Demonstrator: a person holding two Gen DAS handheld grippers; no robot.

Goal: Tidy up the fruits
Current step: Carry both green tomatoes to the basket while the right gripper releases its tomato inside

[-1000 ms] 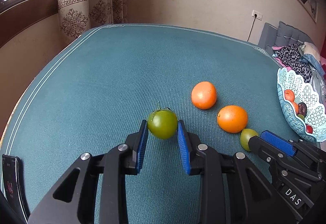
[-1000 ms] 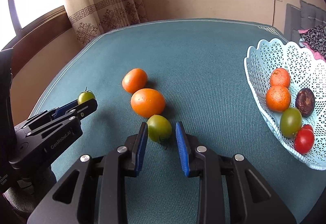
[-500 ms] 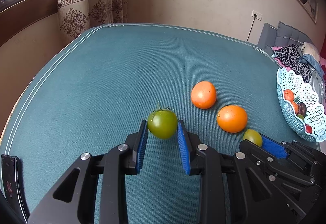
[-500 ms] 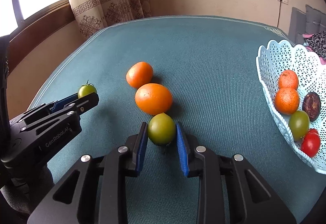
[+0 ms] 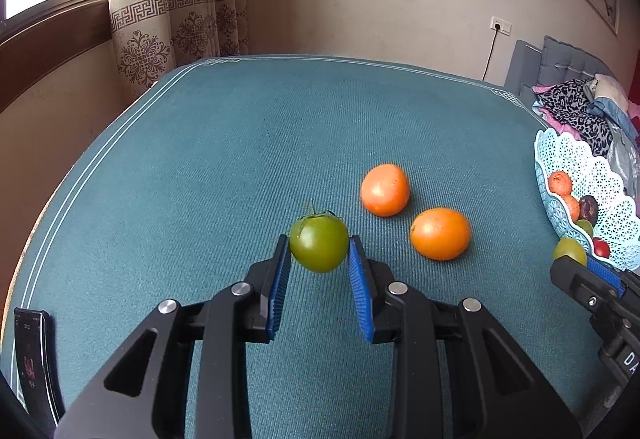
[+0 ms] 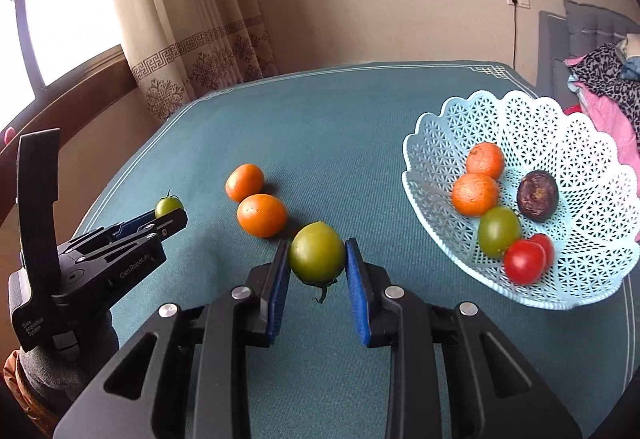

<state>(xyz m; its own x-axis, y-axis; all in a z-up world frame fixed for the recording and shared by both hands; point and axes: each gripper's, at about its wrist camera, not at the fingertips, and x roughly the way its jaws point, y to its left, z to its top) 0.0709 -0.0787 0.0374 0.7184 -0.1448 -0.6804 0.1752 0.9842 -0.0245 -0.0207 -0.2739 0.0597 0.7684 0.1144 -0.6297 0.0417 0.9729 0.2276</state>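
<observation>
A green tomato with its stem up [image 5: 319, 244] sits clamped between the left gripper's blue pads, and a second green tomato, stem down [image 6: 317, 256], is pinched in the right gripper just above the teal counter [image 6: 344, 143]. Two oranges [image 6: 262, 215] lie side by side on the counter. The pale blue lattice basket [image 6: 532, 119] holds two mandarins, a dark purple fruit, a green tomato and red tomatoes.

Both grippers share one build: matte black plastic arms with triangular cut-outs, each arm carrying two round silver screw heads. The left gripper [image 5: 319, 271] has ribbed blue pads [image 5: 280, 287] lining the inner faces of its fingers. The right gripper [image 6: 317, 271] has the same blue pads [image 6: 357, 291]. In the right wrist view, at nine o'clock, the left gripper's side bears white lettering, "GenRobot.AI" and "Data Acquisition System", beside small silver screws.
</observation>
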